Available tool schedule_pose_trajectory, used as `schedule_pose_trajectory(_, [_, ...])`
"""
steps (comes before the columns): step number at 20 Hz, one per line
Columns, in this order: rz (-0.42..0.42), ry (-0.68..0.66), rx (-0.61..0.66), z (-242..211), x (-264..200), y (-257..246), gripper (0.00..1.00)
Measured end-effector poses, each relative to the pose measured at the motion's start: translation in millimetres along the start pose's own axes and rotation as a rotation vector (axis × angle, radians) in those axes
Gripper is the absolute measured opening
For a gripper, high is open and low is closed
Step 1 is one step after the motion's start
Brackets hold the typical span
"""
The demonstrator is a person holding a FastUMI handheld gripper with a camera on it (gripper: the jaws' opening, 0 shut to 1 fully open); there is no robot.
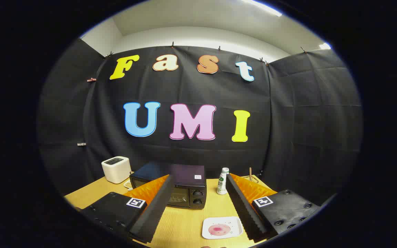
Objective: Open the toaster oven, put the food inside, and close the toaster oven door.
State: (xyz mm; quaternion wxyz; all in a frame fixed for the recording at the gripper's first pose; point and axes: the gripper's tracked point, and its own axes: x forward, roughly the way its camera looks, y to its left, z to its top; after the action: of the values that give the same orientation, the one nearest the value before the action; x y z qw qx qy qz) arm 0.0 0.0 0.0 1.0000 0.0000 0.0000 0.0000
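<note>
Toaster oven (pixel 181 187) sits closed toward the back of the wooden table (pixel 188 224), a dark boxy thing with two knobs down its right side. The gripper (pixel 198 210) hangs over the table, jaws spread wide, nothing between them. A white plate (pixel 222 228) holding something pinkish lies just ahead, by the right finger.

Plate (pixel 222 228) before toaster oven (pixel 184 186)

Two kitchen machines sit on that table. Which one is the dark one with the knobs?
The toaster oven, just beyond the open gripper: dark casing, glass door, two knobs. The white toaster further back beside it is pale, with slots on top.
</note>
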Motion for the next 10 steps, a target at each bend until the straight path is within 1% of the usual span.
schedule_pose_trajectory(10, [0.003, 0.017, -0.020, -12, -1, 8, 0.98])
